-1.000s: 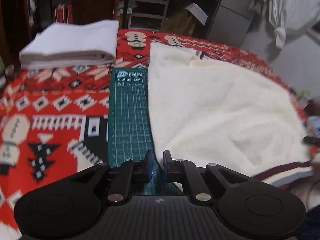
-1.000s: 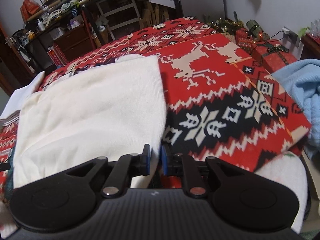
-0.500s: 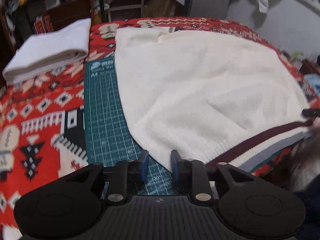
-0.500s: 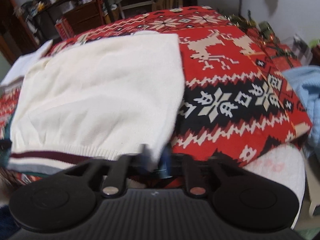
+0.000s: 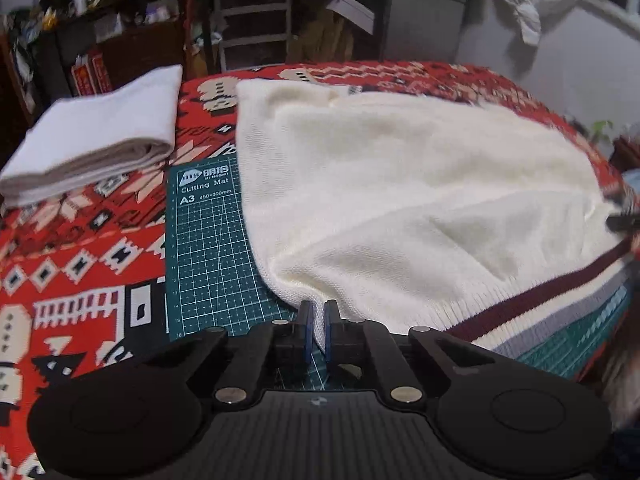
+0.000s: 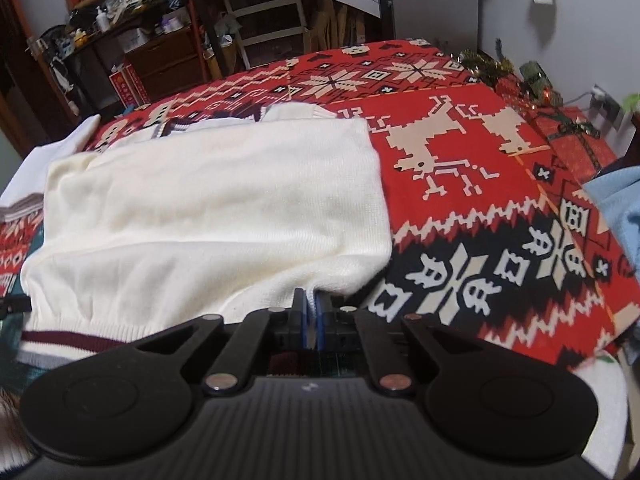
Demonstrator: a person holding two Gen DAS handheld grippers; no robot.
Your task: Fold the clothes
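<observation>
A cream knit sweater (image 5: 420,200) with a maroon and grey striped hem lies spread on the red patterned tablecloth (image 5: 80,264). My left gripper (image 5: 319,312) is shut on the sweater's near left hem corner, above the green cutting mat (image 5: 208,248). In the right wrist view the same sweater (image 6: 224,216) fills the left half, its striped collar at the far end. My right gripper (image 6: 310,300) is shut on the sweater's near right hem corner. The fabric puckers at both pinched corners.
A folded white garment (image 5: 96,144) rests at the far left of the table. A light blue cloth (image 6: 620,208) lies off the right edge, with wrapped gifts (image 6: 576,144) behind. Cluttered shelves (image 6: 264,12) stand beyond the table's far edge.
Both grippers have moved to the near hem of the sweater. The left one opened and then shut on the left corner; the right one is now shut on the right corner.
</observation>
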